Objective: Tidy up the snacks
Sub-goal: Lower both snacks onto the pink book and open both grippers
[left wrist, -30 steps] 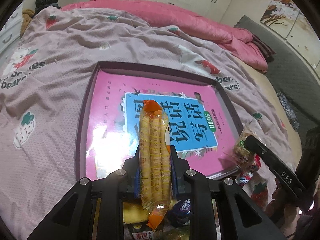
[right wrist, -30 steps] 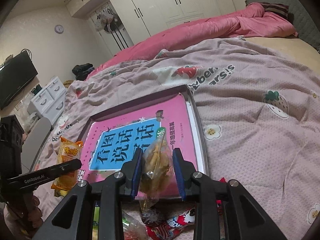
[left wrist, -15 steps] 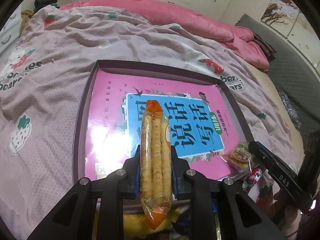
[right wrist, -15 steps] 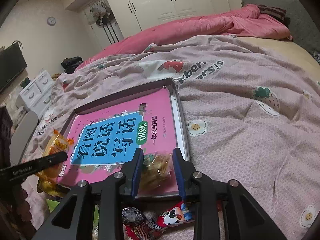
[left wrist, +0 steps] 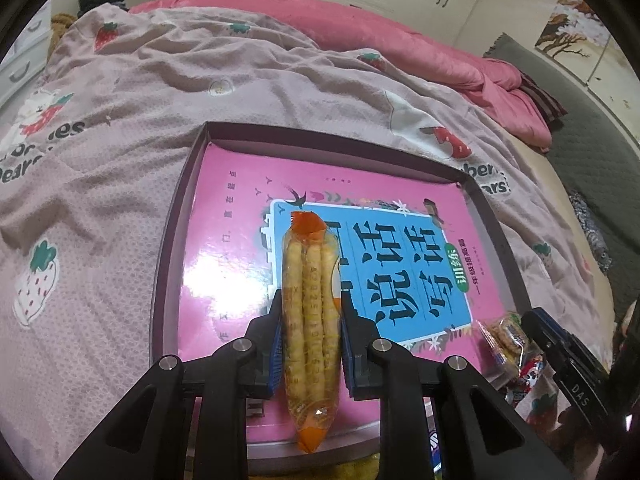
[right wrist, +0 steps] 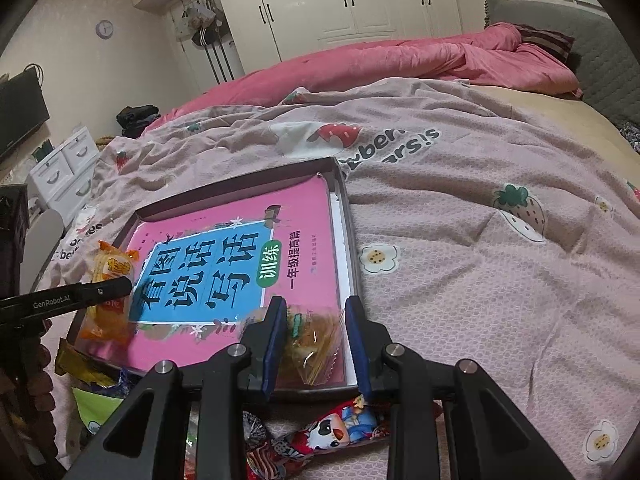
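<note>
While our left tongs (left wrist: 308, 320) clamp a long clear packet of yellow stick biscuits (left wrist: 308, 320) above the pink book (left wrist: 240, 248) in the shallow dark tray (left wrist: 168, 240), our right tongs (right wrist: 316, 328) grip a clear bag of golden snacks (right wrist: 316, 336) at the tray's near edge.

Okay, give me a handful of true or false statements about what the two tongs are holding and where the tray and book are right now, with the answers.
1. The left tongs grip a long clear packet of stick biscuits. True.
2. The right tongs are empty. False: they are shut on a clear bag of cookies.
3. A pink book lies inside the dark tray. True.
4. The tray sits on a bare wooden table. False: it rests on a pink strawberry-print blanket.
5. Loose snack packets lie on the blanket near the tray's near edge. True.
</note>
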{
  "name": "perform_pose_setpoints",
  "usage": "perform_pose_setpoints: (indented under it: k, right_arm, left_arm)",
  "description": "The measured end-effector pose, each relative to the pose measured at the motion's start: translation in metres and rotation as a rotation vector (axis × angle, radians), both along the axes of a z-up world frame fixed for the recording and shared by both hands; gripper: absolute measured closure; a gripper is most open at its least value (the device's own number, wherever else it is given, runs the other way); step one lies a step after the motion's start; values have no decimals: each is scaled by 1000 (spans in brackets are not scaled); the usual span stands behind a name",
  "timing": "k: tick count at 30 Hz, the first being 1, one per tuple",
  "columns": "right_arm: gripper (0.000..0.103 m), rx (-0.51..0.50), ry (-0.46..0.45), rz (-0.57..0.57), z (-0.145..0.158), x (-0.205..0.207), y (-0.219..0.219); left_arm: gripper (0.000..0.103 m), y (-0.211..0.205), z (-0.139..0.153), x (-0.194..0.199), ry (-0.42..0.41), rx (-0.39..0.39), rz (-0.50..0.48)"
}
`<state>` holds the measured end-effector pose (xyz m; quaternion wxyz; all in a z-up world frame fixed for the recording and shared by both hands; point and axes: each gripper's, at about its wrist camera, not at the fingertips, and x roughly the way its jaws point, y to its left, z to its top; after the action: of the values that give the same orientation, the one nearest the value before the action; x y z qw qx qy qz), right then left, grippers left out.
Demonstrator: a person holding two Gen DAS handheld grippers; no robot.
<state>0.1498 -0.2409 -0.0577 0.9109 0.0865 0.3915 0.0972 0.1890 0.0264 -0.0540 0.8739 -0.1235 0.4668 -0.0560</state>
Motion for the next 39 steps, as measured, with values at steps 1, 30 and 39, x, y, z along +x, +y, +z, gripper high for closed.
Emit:
perform_pose_setpoints:
  k: [1, 30, 39]
  right_arm:
    - [72, -7, -3, 1, 1, 0, 1]
    - [66, -148, -2, 110, 1, -25, 23]
    - [54, -59, -82, 98, 25, -36, 12]
  left_arm:
    - [79, 0, -1, 0, 2, 1, -1]
    - [46, 16, 29, -35, -24, -23, -19]
    - [41, 17, 51, -49, -74, 3, -10]
